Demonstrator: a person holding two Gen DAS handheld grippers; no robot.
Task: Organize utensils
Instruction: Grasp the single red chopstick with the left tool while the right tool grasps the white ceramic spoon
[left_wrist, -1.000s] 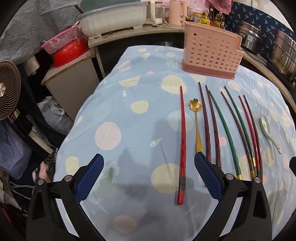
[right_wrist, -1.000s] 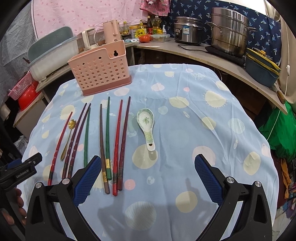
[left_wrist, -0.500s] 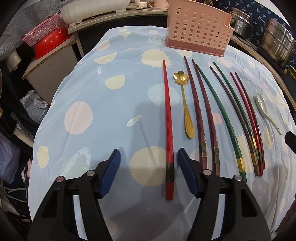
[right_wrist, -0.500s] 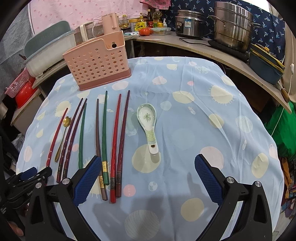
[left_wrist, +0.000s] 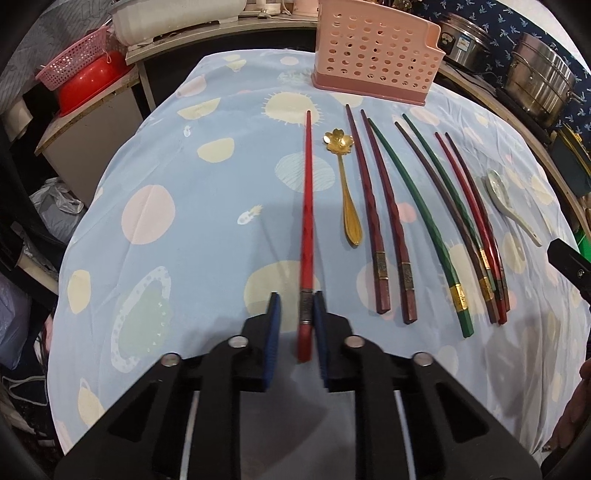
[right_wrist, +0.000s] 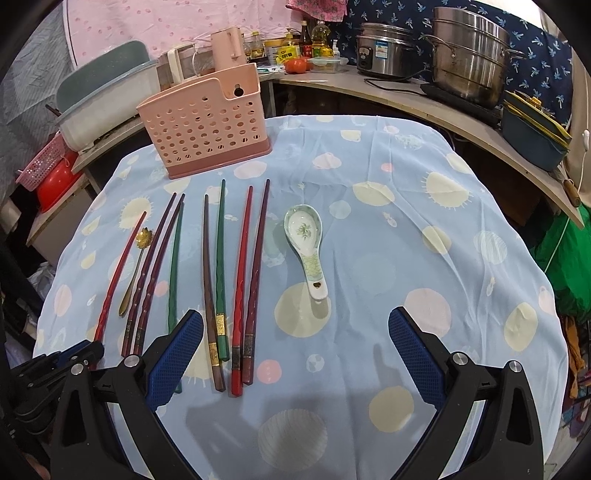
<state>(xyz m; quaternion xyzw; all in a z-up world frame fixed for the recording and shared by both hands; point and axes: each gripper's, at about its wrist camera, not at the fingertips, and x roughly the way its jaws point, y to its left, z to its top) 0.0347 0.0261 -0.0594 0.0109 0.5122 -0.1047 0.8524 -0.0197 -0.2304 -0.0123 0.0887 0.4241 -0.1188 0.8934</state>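
A row of chopsticks and two spoons lies on a blue dotted tablecloth (left_wrist: 177, 177). My left gripper (left_wrist: 296, 306) has its blue pads closed around the near end of the leftmost red chopstick (left_wrist: 307, 206), which looks blurred. Right of it lie a gold flower spoon (left_wrist: 345, 184), two maroon chopsticks (left_wrist: 373, 206), a green chopstick (left_wrist: 417, 218) and several more. My right gripper (right_wrist: 295, 325) is open and empty above the near table edge, with a white ceramic spoon (right_wrist: 306, 243) ahead of it. A pink perforated utensil holder (right_wrist: 207, 125) stands at the far side.
A curved counter behind the table carries steel pots (right_wrist: 469, 55), a rice cooker (right_wrist: 384, 48), bottles and a pale tub (right_wrist: 107, 96). A red bowl under a pink basket (left_wrist: 81, 81) sits left of the table. Green cloth (right_wrist: 565, 258) hangs on the right.
My left gripper moved forward and down to the red chopstick's near end and its jaws closed on it. My right gripper stayed open and shifted slightly nearer.
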